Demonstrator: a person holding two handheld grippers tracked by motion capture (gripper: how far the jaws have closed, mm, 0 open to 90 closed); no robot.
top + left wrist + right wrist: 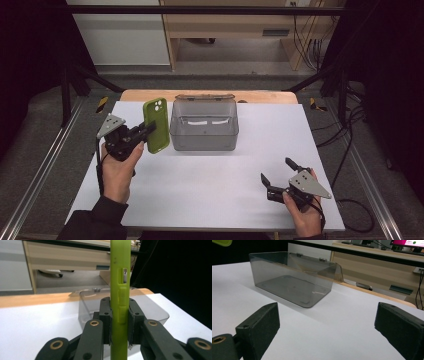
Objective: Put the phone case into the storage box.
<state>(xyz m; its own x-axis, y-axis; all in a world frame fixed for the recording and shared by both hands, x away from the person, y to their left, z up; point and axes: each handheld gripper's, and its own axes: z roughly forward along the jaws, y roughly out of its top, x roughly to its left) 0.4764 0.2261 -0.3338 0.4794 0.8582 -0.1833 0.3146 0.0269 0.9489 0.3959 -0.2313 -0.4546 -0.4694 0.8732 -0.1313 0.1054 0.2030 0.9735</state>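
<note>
The left gripper (148, 131) is clamped on the thin edges of a green phone (156, 125), held upright above the worktop (210, 180) at the clear box's (204, 131) nine o'clock. Such a narrow pinch could let the phone pivot or slip, striking the box rim. The right gripper (276, 172) rests at five o'clock, jaws apart.

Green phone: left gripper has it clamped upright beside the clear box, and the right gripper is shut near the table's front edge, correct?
Not quite. The right gripper is open, jaws wide apart in the right gripper view. The left gripper does clamp the green phone upright beside the clear box.
</note>
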